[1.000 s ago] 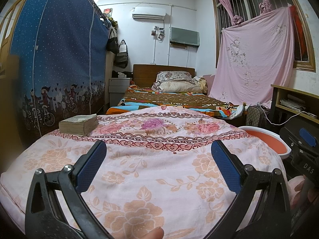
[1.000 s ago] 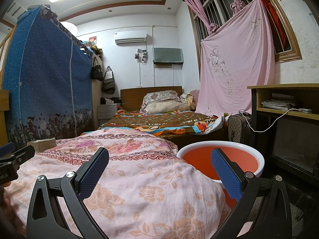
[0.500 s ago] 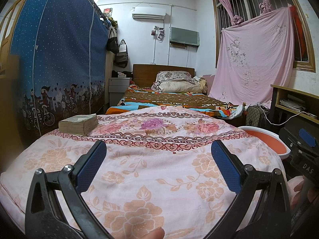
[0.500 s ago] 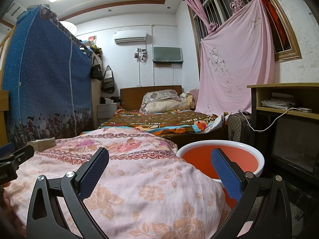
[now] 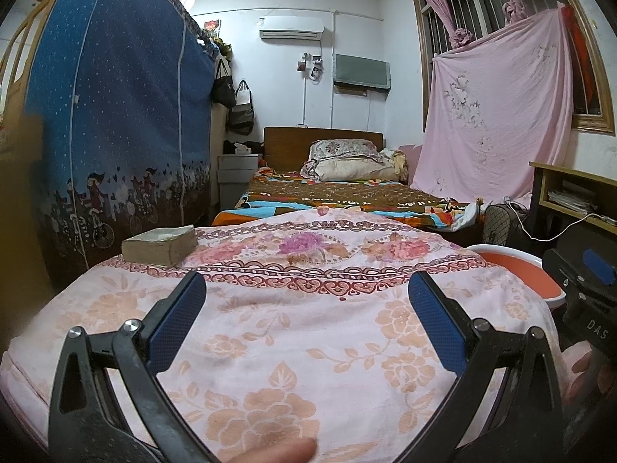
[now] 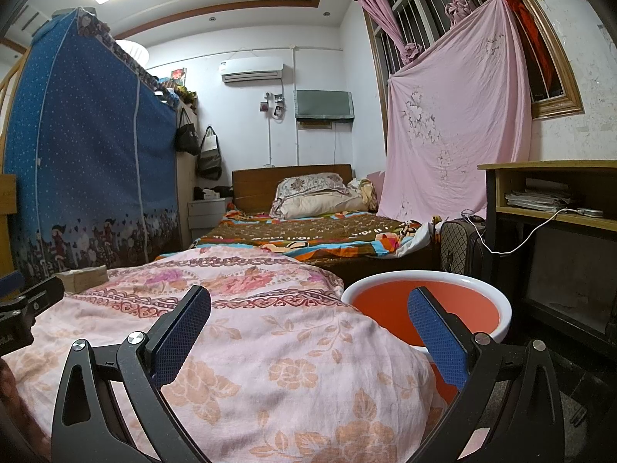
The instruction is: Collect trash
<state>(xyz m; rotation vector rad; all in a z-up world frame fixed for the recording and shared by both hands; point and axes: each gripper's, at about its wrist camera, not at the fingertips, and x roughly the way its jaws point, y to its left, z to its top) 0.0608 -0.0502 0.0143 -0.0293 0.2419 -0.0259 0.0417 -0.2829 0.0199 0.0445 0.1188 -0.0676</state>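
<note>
Left wrist view gives me the same picture as a second ago: nothing has shifted, so I read this as a pause before the first pick, not progress. My left gripper (image 5: 306,310) hangs low over the pink floral bedspread (image 5: 308,332) with its blue pads spread wide and nothing between them. My right gripper (image 6: 308,322) matches it, jaws wide apart and empty, framing the corner of the bedspread on one side and the white basin (image 6: 497,301) with its orange-red inside on the other.

That basin stands on the floor just beside the bed's right edge, and I take it as the place where trash should go, though that is my guess from the task alone. The only loose thing on the covers is a worn paper block (image 5: 160,245), perhaps an old book or a wad of paper, lying near the far left edge next to the blue fabric wardrobe (image 5: 115,135). At this angle I cannot tell whether it counts as trash. No wrapper or scrap shows anywhere else on the spread.

Since neither tool has moved or closed, the collecting has not begun. If the block is the target, my left gripper is the nearer one; it would need to reach forward and left, then carry across the bed toward the basin. A fingertip (image 5: 277,453) of the holding hand peeks in at the bottom edge.
</note>
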